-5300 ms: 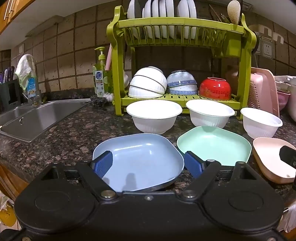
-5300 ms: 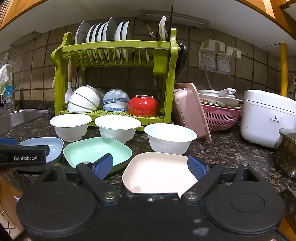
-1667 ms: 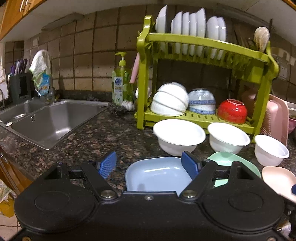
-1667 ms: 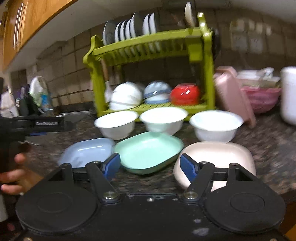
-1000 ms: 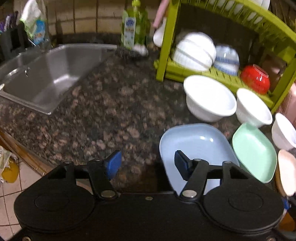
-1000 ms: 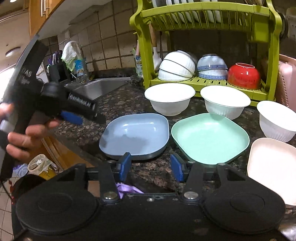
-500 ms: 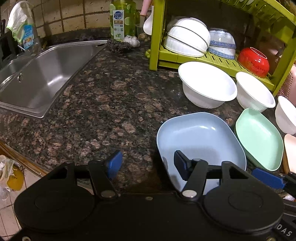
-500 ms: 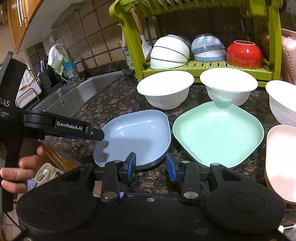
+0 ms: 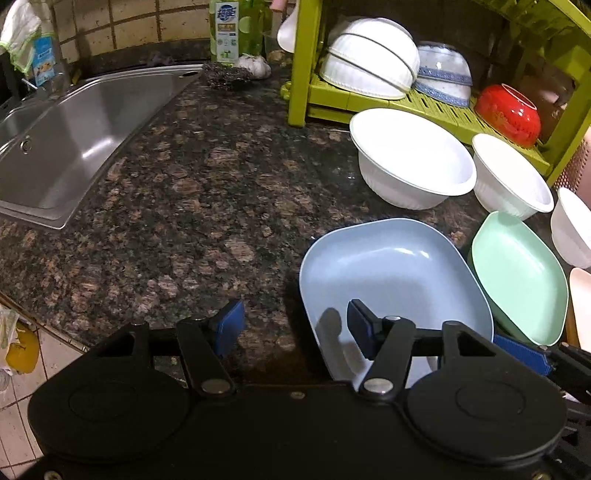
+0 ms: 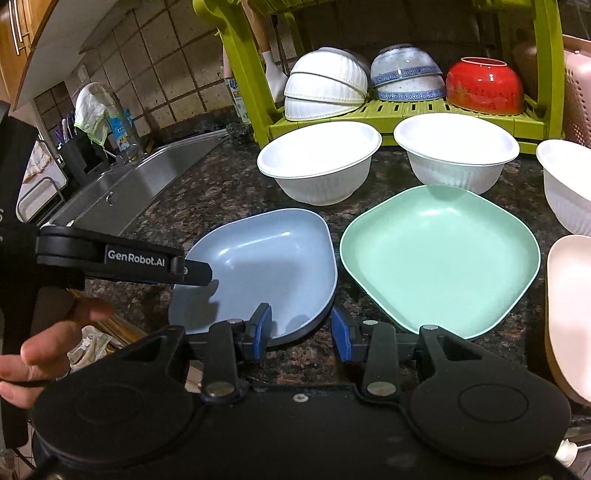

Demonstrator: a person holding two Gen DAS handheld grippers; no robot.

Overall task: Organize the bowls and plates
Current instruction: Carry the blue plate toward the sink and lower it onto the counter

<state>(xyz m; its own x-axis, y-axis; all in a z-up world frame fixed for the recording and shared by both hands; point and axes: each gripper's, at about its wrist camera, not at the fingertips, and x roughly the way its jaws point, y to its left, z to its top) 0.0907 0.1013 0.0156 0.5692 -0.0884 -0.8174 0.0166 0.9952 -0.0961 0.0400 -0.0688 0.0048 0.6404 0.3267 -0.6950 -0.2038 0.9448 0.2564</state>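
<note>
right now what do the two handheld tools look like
Both are matte black plastic. The right tool and the left tool each have two round discs at the base, linkage arms with silver rivets, and fingers tipped with blue pads. The left tool's side reads "GenRobot.AI" in white lettering. A bare hand holds it; no sleeve shows.

- Dark speckled granite counter (image 9: pixel 192 192), with a steel sink (image 9: pixel 74 125) set into its left end.
- Green dish rack (image 10: pixel 399 109) stands at the back.
- Three white bowls sit in a row before the rack: large (image 10: pixel 321 162), middle (image 10: pixel 456 151), right (image 10: pixel 569 181).
- Three plates lie in front of the bowls: blue (image 10: pixel 273 258), green (image 10: pixel 439 258), pink (image 10: pixel 570 306), the last at the frame's edge.
- Soap bottle (image 9: pixel 227 29) and scouring pad (image 9: pixel 225 75) rest behind the sink.
</note>
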